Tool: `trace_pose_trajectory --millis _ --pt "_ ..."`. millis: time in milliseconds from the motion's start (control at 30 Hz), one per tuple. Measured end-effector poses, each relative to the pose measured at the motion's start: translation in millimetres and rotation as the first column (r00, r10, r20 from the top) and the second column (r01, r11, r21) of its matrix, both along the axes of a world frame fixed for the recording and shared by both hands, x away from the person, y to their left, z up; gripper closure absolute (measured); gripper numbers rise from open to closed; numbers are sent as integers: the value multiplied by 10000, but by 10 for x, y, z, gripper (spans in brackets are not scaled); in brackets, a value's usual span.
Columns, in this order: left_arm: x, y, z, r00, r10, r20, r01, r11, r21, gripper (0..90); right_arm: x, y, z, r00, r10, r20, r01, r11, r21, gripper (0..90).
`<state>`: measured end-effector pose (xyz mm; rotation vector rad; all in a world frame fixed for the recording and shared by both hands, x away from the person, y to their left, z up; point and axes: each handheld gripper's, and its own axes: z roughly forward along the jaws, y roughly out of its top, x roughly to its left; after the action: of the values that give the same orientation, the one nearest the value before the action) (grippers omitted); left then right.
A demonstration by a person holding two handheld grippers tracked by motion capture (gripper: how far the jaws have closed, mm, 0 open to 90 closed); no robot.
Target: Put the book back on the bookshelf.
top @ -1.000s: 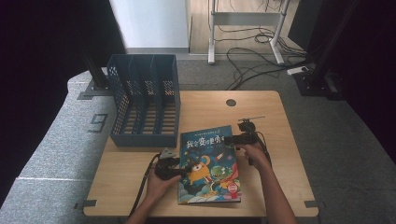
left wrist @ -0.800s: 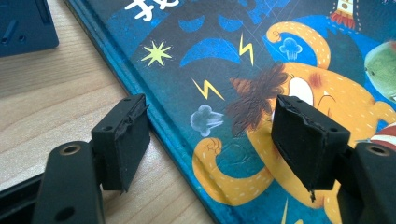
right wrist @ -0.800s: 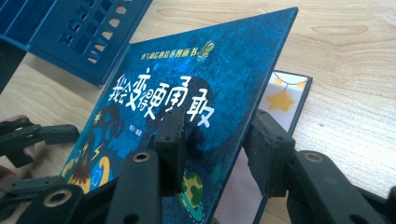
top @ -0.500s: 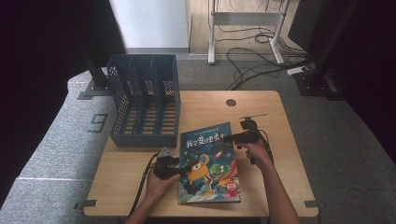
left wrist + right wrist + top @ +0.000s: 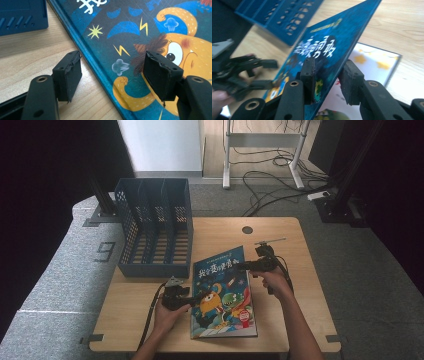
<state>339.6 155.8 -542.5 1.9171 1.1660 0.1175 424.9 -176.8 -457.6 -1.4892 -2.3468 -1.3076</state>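
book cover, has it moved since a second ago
Yes. The right gripper, its jaws just closing on the front cover, has raised its free edge off the table; the spine side by the left gripper stays down.

Bare table (image 5: 150, 320) lies open at 7 o'clock of the book (image 5: 222, 295), and more at 3 o'clock beyond the right gripper (image 5: 239, 266). The blue rack (image 5: 155, 227) blocks 10 o'clock; the left gripper (image 5: 192, 298) straddles the spine at 9.

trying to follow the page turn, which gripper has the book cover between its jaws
The right gripper: its jaws straddle the raised edge of the book cover and have just been closing. The left gripper stands wide open over the book's spine edge, gripping nothing.
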Motion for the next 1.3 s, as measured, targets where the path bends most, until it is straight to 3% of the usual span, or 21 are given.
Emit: trace_pose_trajectory --millis 233,533,1000,1167,1300 --pt "14 31 11 10000 -36 -58 36 9999 -125 303 19 134 93 9992 406 -6 -406 9992 -1 672" --pt "17 50 24 9999 29 -109 -32 9997 -246 300 16 208 194 9991 420 14 -420 9990 150 712" --pt "4 57 54 10000 -44 -15 43 9995 -309 316 41 374 379 9985 537 -136 -545 9963 -665 705" --pt "-3 48 57 10000 -26 53 28 9996 -295 321 45 459 423 9990 431 -132 -444 9898 -1356 673" --pt "0 50 54 10000 -40 29 41 9995 -323 321 69 482 433 9989 377 -287 -414 9893 -1401 678"
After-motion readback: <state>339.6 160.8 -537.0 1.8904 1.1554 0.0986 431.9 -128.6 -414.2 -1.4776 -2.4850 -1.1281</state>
